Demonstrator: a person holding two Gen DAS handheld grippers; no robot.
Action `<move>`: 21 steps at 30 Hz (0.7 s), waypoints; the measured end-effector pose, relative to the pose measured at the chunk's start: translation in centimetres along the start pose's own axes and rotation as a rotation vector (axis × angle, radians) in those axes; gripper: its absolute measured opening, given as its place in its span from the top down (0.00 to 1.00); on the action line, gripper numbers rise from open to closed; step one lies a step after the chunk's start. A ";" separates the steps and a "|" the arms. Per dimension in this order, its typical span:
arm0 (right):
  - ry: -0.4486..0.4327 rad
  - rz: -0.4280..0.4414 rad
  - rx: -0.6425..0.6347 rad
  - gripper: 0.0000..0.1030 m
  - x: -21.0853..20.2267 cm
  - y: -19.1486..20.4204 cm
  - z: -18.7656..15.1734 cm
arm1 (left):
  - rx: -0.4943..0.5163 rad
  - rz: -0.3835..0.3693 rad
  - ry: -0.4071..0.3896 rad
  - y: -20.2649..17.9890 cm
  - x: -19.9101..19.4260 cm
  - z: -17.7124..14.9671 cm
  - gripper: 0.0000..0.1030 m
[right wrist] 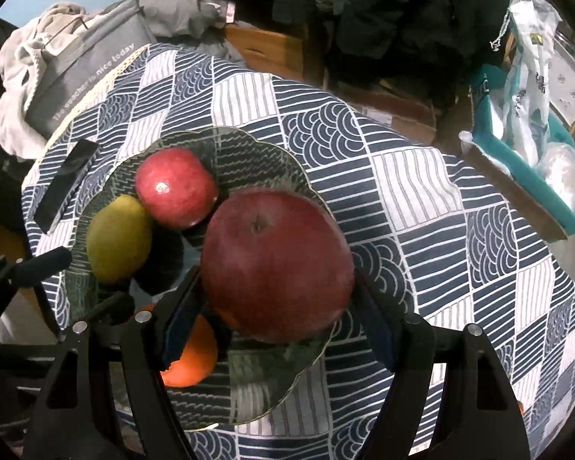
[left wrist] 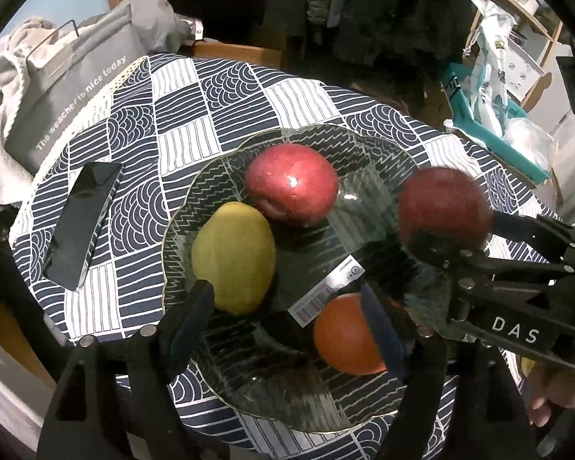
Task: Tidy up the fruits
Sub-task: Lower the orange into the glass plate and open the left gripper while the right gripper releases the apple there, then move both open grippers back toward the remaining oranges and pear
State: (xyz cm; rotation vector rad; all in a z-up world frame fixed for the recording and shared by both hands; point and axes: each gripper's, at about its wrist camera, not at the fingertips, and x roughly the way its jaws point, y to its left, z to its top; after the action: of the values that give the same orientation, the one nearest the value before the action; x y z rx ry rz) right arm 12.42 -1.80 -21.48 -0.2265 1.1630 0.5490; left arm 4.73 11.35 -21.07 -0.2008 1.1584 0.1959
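A glass plate (left wrist: 195, 199) (right wrist: 257, 395) sits on the patterned tablecloth. In it lie a red apple (left wrist: 292, 184) (right wrist: 175, 188), a yellow-green mango (left wrist: 234, 257) (right wrist: 117, 237) and an orange (left wrist: 345, 337) (right wrist: 191, 356). My right gripper (right wrist: 278, 295) (left wrist: 452, 234) is shut on a second red apple (right wrist: 276, 260) (left wrist: 442, 205) and holds it above the plate's right side. My left gripper (left wrist: 287, 310) is open and empty, low over the plate's near side, its fingers between the mango and the orange.
A black phone (left wrist: 82, 224) (right wrist: 67, 186) lies left of the plate. A grey bag (left wrist: 73, 92) (right wrist: 88, 73) with white lettering stands at the table's far left. Boxes and plastic bags (left wrist: 494, 73) stand beyond the right edge.
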 end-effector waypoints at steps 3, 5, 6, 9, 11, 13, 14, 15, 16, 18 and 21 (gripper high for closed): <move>-0.042 0.016 0.011 0.26 -1.0 0.1 0.2 | -0.001 -0.001 -0.009 0.1 -0.4 0.1 0.22; -0.073 0.028 0.026 0.26 -2.1 -0.1 0.5 | -0.004 -0.001 -0.015 0.2 -0.6 0.2 0.22; -0.082 0.028 0.029 0.26 -2.6 -0.2 0.7 | -0.007 -0.003 -0.017 0.2 -0.7 0.2 0.22; -0.113 0.013 0.034 0.26 -4.0 -0.3 0.9 | -0.008 -0.004 -0.026 0.3 -1.1 0.3 0.22; -0.133 0.006 0.037 0.26 -5.0 -0.3 1.0 | -0.006 -0.004 -0.037 0.2 -1.5 0.3 0.22; -0.152 -0.016 0.034 0.26 -6.0 -0.3 1.0 | -0.004 -0.008 -0.046 0.0 -1.9 0.4 0.22; -0.165 -0.028 0.032 0.26 -6.6 -0.3 0.9 | -0.003 -0.013 -0.052 -0.1 -2.2 0.4 0.22; -0.176 -0.040 0.031 0.26 -7.2 -0.3 0.8 | -0.001 -0.019 -0.060 -0.3 -2.6 0.5 0.22; -0.183 -0.048 0.031 0.26 -7.6 -0.3 0.8 | 0.003 -0.023 -0.068 -0.4 -2.9 0.6 0.22; -0.204 -0.073 0.038 0.26 -8.9 -0.5 0.5 | 0.014 -0.033 -0.084 -0.8 -3.6 0.7 0.22; -0.240 -0.105 0.052 0.26 -11.1 -0.9 -0.1 | 0.044 -0.036 -0.116 -1.7 -4.8 0.8 0.22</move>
State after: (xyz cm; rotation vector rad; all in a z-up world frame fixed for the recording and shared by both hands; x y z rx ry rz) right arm 9.68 -5.86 -11.51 -0.1709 0.9256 0.4400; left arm 4.01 9.67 -16.27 -0.1694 1.0420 0.1488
